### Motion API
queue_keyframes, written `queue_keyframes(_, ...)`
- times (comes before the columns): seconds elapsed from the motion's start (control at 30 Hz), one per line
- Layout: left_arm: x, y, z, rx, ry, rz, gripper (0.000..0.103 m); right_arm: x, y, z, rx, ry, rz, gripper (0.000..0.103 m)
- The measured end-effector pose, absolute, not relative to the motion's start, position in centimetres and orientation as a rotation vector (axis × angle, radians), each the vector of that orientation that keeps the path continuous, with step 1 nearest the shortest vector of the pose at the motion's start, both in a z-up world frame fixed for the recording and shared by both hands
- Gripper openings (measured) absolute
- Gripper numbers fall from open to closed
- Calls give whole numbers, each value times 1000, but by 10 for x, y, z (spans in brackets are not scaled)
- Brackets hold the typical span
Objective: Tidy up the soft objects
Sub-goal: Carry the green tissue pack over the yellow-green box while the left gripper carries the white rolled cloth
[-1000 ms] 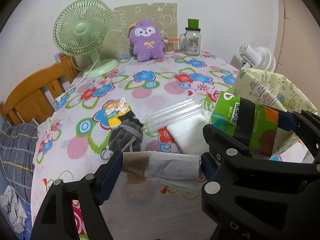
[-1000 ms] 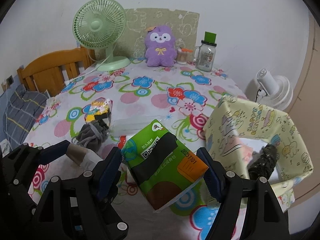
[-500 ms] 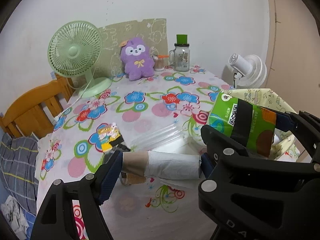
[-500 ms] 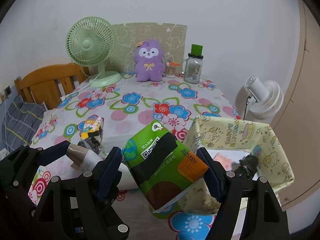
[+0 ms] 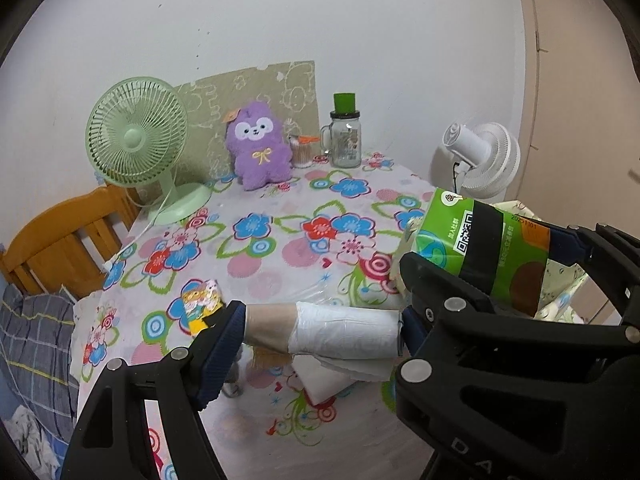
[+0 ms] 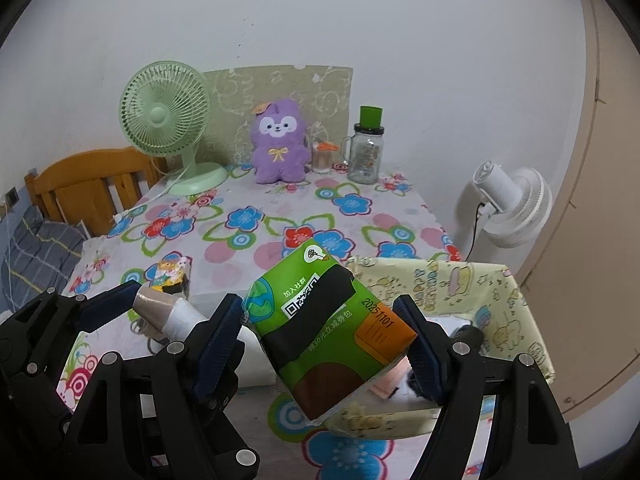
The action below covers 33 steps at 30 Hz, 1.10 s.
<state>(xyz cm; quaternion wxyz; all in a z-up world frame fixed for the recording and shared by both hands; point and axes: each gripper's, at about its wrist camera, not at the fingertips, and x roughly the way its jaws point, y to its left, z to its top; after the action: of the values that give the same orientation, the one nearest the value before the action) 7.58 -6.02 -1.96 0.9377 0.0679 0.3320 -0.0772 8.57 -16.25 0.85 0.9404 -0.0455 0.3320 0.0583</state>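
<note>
1. Leftmost, a wooden chair back (image 5: 60, 240) stands at the table's (image 5: 280, 248) far left edge, with a green desk fan (image 5: 138, 140) on the flowered cloth beside it.
2. Along the back wall sit a purple plush toy (image 5: 258, 146) and a glass jar with a green lid (image 5: 346, 136).
3. On the cloth near the front left lies a small colourful packet (image 5: 202, 306).
4. Left gripper (image 5: 320, 330): angled downward over the near table edge, held above the cloth. Its blue-padded jaws clamp the two ends of a paper roll (image 5: 324, 328), which lies crosswise between them; one end shows bare brown core, the rest is white with a loose sheet hanging below.
5. Under the roll, a folded white cloth (image 5: 324, 380) rests on the table.
6. Right gripper (image 6: 320, 334): just beside the left one, also tilted downward and clear of the table. Its jaws pinch a green tissue pack (image 6: 328, 328) by its sides; the pack is tilted, one corner pointing down.
7. Behind and below the pack stands a yellow patterned fabric bin (image 6: 460, 284) at the table's right edge, with items inside that are too hidden to identify.
8. Rightmost, a white fan (image 6: 512, 204) stands off the table by the wall.
</note>
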Motion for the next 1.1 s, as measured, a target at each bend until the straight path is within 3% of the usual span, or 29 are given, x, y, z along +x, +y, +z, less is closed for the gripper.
queue_keyframes(1.1,91,-154,2,207,622,-255,81,97,-262,25,-31,651,22,79)
